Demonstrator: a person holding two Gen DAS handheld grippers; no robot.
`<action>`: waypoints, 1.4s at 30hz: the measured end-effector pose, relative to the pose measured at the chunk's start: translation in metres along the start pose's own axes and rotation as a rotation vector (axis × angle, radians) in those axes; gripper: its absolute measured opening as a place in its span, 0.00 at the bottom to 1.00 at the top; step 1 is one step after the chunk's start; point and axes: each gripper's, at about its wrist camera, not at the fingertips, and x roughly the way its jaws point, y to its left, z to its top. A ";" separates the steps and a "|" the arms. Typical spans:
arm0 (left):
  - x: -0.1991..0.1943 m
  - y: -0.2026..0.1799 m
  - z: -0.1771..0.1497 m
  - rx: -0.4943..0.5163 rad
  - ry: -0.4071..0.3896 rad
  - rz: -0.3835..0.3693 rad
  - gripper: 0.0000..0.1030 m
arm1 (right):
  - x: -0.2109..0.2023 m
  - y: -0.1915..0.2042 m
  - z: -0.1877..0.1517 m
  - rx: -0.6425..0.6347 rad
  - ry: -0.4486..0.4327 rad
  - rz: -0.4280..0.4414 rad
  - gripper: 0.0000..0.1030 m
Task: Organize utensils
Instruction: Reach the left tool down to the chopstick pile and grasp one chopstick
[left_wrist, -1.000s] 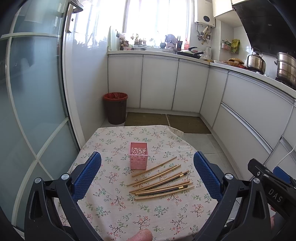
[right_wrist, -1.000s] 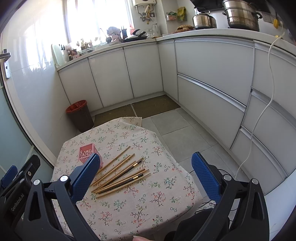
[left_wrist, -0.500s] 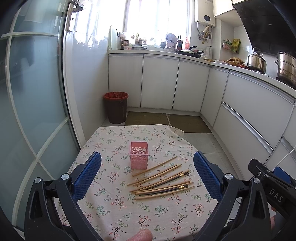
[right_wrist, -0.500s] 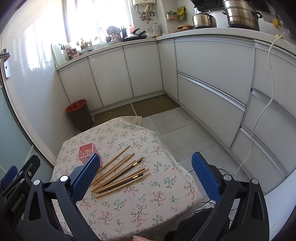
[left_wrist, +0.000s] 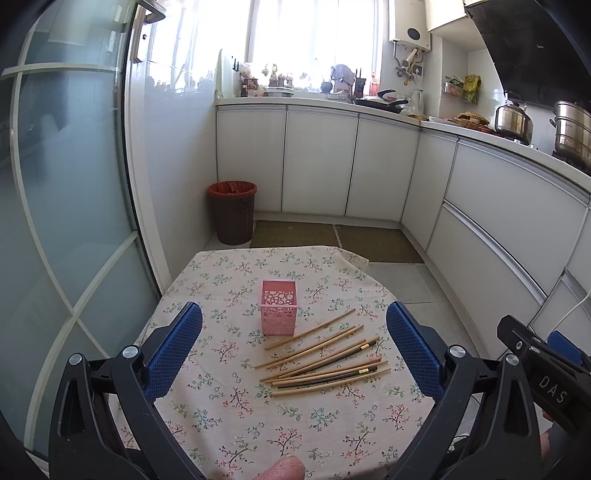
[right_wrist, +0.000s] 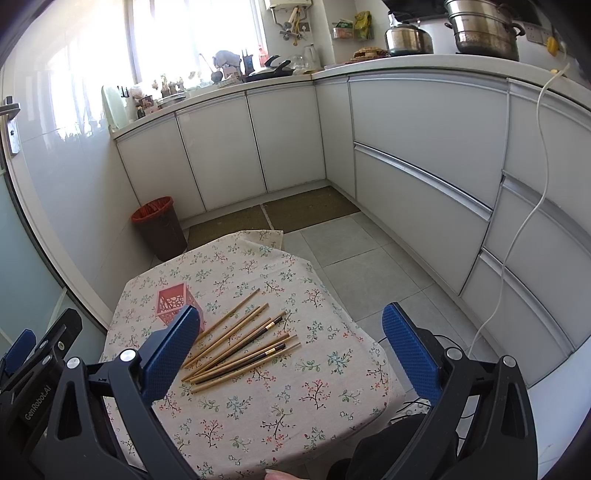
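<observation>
A pink basket (left_wrist: 279, 312) stands upright on the flowered tablecloth (left_wrist: 236, 402), and the chopsticks (left_wrist: 325, 360) lie fanned just beside it, on the side toward the cabinets (left_wrist: 491, 206). A red bin (left_wrist: 232, 212) sits beyond. Left gripper (left_wrist: 294, 345) and right gripper (right_wrist: 291, 345) both gape wide, holding nothing. Nothing has moved since a moment ago.

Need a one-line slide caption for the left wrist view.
Open left gripper above floral-clothed table: loose wooden chopsticks lie beside an upright pink perforated plastic holder.
</observation>
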 end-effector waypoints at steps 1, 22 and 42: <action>0.000 0.000 0.000 0.000 0.000 0.001 0.93 | 0.000 0.000 0.000 0.000 0.000 -0.001 0.94; 0.077 -0.011 -0.015 0.056 0.276 -0.072 0.93 | 0.074 -0.035 -0.013 0.126 0.251 0.082 0.94; 0.382 -0.125 -0.029 0.376 0.842 -0.182 0.91 | 0.256 -0.152 -0.109 0.517 0.634 0.250 0.94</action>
